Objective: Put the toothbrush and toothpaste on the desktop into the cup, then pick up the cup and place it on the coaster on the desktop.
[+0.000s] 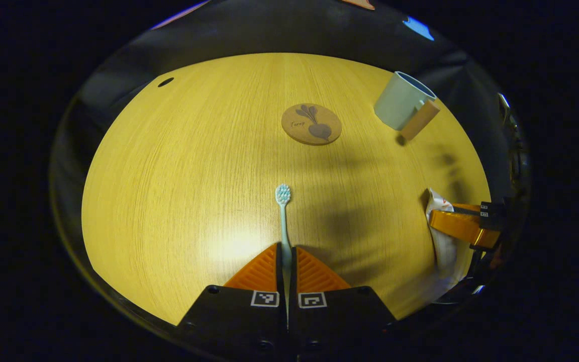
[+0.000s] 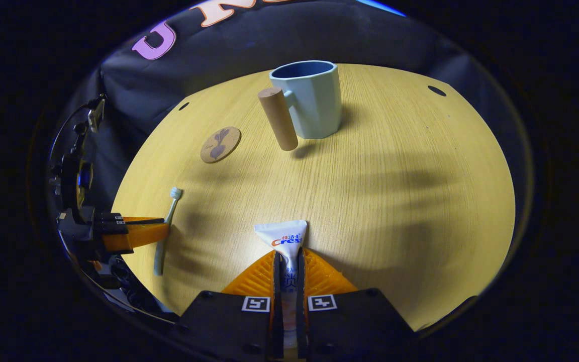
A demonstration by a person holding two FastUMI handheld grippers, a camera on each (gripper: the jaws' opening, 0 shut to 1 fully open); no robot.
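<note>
Yellow wood-grain desktop (image 1: 179, 166) is spreading across both views, with dark booth cloth hanging behind it.

From the left gripper view, the left gripper (image 1: 286, 256) is sitting low at the near edge, its two fingers pressed together on the toothbrush (image 1: 283, 216) handle. The brush is lying flat on the wood, its bristled head pointing away toward the coaster (image 1: 311, 124). The round coaster is lying farther back near the middle, with nothing on it. The cup (image 1: 401, 100) is standing upright at the far right, well apart from the coaster, its thick wooden handle (image 1: 419, 120) sticking out toward the camera. At the right edge, the other gripper is reaching in over the white toothpaste (image 1: 443, 241) tube.

From the right gripper view, the right gripper (image 2: 289, 266) is pinching the toothpaste (image 2: 285, 241) between both fingers, the tube's flat crimped end pointing away toward the cup (image 2: 314, 100). The tube is lying on the desktop. The cup is standing straight ahead at the far side, its inside looking dark, its handle (image 2: 278, 118) to the left. The coaster (image 2: 220, 144) is lying left of the cup. Farther left, the left gripper (image 2: 161, 232) is closing on the toothbrush (image 2: 166, 226) from the side.
</note>
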